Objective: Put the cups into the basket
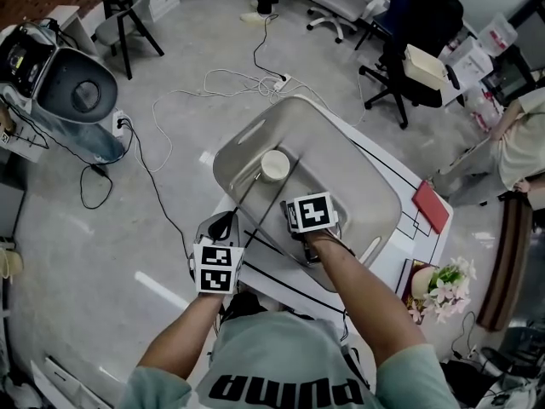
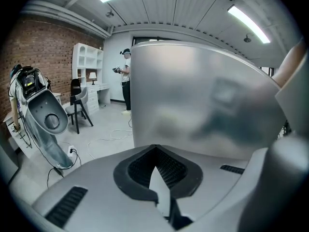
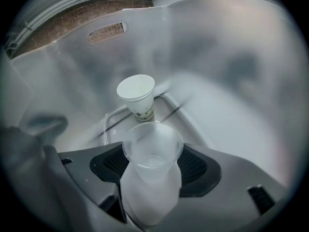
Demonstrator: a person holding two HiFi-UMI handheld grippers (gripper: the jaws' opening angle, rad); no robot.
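The right gripper (image 3: 153, 166) clamps a clear cup (image 3: 152, 151) inside the basket (image 1: 362, 173), near the paper cup (image 1: 274, 165). Dropped tilted, it could topple or hit that one. The left gripper (image 2: 157, 178) is closed and empty.

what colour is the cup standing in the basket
White paper cup; clearest in the right gripper view.

Head view overhead, steeply down (basket (image 1: 255, 139) shared with gripper views).

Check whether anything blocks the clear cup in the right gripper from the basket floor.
Nothing visible does. The right gripper holds the clear cup inside the basket. The only thing on the floor ahead is the white paper cup, which stands upright and apart from it.
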